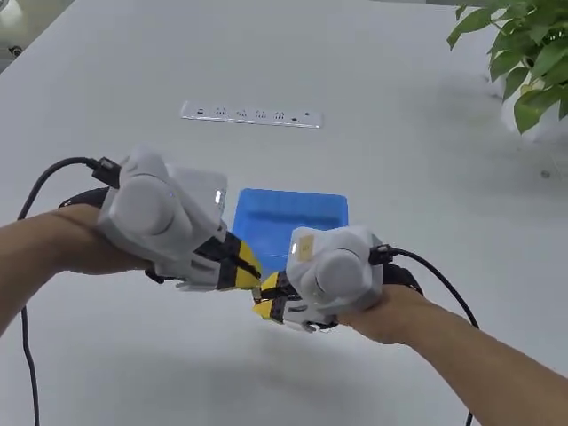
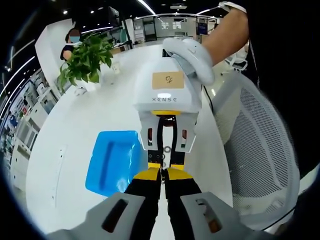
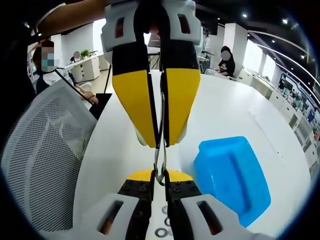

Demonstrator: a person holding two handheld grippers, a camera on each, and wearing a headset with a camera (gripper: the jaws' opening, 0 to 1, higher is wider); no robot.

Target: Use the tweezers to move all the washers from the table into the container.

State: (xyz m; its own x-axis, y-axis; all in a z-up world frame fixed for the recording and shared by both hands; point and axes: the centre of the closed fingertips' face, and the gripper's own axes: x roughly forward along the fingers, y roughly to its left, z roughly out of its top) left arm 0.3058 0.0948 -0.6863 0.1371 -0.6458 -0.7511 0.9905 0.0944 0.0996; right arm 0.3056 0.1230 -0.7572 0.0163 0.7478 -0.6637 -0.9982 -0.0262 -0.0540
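Blue is the colour of the one container [image 1: 293, 213], which is set on the white table [image 1: 399, 133] just beyond the two hand-held grippers. In the head view the two are brought tip to tip in front of its near edge.

One pair of tweezers [image 3: 160, 145] is seen as a thin metal strip in the right gripper view. It is clamped between the yellow pads of the left hand-held gripper [image 2: 161, 174], and its lower end is pinched between the yellow tips of the right hand-held gripper [image 3: 155, 176]. Both sets of jaws are thus closed on the tweezers, with only a narrow slit left between them.

Two washers [image 3: 161, 232] can be made out on the table beneath the right hand-held gripper, near the container and outside it. Whether more are hidden under the jaws cannot be told.

One white power strip [image 1: 251, 115] is laid flat on the table well beyond the container, and one leafy green plant [image 1: 524, 53] is placed at the far right corner. The table top is pale, smooth and matt. One mesh-backed chair [image 3: 45, 165] is drawn up at its edge. Around it an open office is shown, with ceiling lights, white pillars and desks, and a person [image 3: 227, 62] is seated further back.
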